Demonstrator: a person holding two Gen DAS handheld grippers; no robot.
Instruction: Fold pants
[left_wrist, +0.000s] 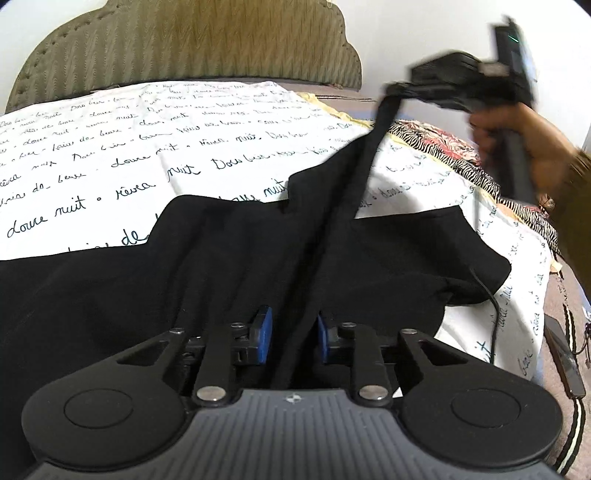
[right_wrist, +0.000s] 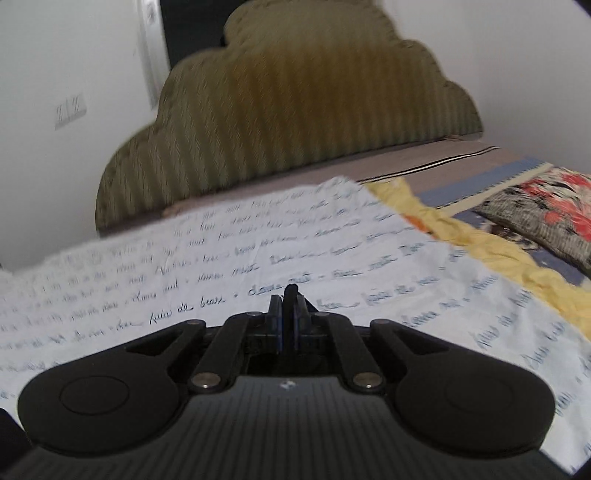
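From the left wrist, black pants (left_wrist: 236, 258) lie spread on a white sheet printed with handwriting (left_wrist: 110, 155), which covers the bed in front of an olive ribbed headboard (left_wrist: 192, 40). A ridge of the black cloth rises from the spread part and runs taut between the blue pads (left_wrist: 264, 334) of the left gripper (left_wrist: 293, 334), whose jaws stand narrow with the fold between them; whether the pads actually press on the cloth cannot be told. The same ridge stretches away from the headboard's side up to the right gripper (left_wrist: 397, 90), blurred and held in a hand (left_wrist: 517, 140), which pinches the cloth's far end well above the sheet. Beyond the sheet's edge, farther from the headboard, lie a zebra-and-floral patterned cloth (left_wrist: 443, 147) and a thin black cable (left_wrist: 493, 306). From the right wrist, the right gripper (right_wrist: 289, 317) has its jaws drawn almost together on a sliver of black cloth (right_wrist: 290, 293) that pokes up between the fingertips. Below it the handwriting sheet (right_wrist: 258, 258) reaches toward the headboard (right_wrist: 295, 110), with a yellow cloth (right_wrist: 480, 247) and a floral cushion (right_wrist: 546, 210) off to the sheet's side away from the wall.
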